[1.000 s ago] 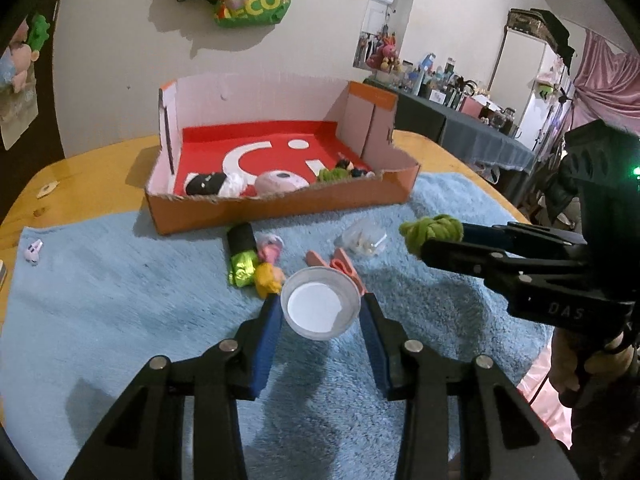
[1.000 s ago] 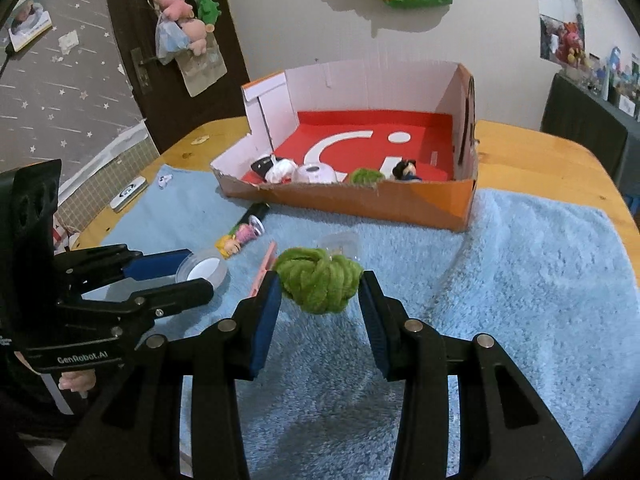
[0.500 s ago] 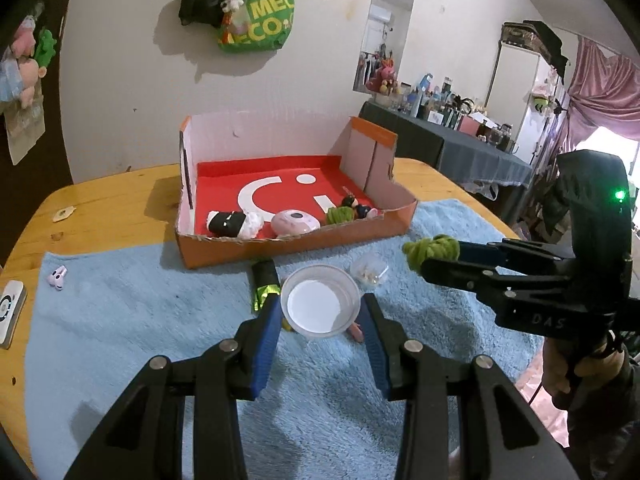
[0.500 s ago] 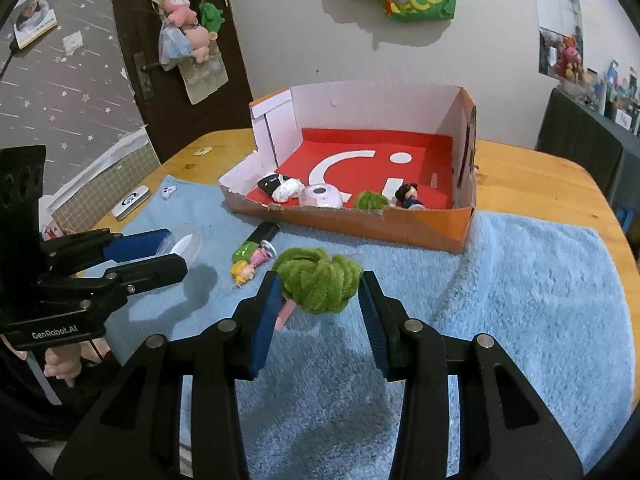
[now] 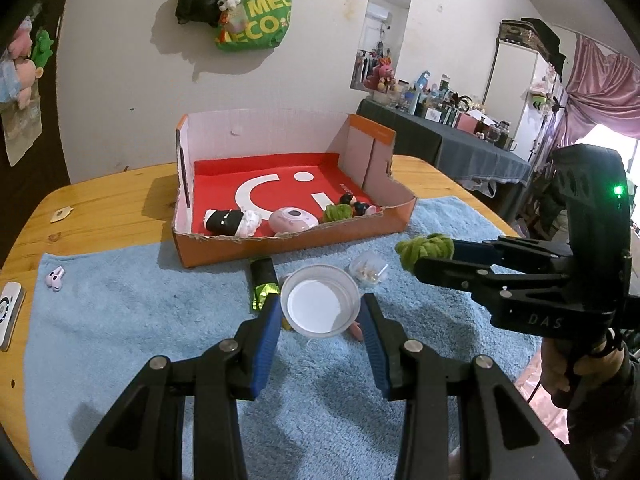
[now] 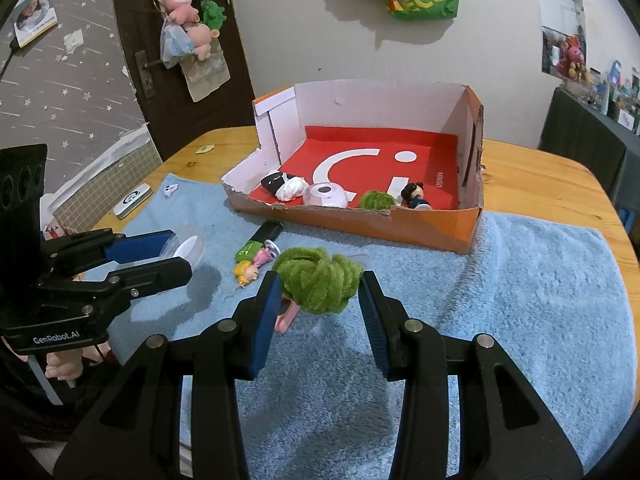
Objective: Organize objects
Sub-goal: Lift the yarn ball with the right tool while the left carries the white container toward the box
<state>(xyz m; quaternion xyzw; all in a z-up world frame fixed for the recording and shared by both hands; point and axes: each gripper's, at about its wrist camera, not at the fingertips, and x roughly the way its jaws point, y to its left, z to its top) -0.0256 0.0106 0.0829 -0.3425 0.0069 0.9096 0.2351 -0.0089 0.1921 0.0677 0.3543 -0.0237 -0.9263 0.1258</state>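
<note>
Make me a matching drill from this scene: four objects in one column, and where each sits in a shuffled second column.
1. fuzzy green yarn ball
2. round clear plastic lid
3. pink oval compact
4. white earbud

A. inside the orange cardboard box
B. lying on the blue towel
C. in the left hand-held gripper
D. in the right hand-held gripper

Pairs: 1-D, 2-C, 3-A, 4-B
</note>
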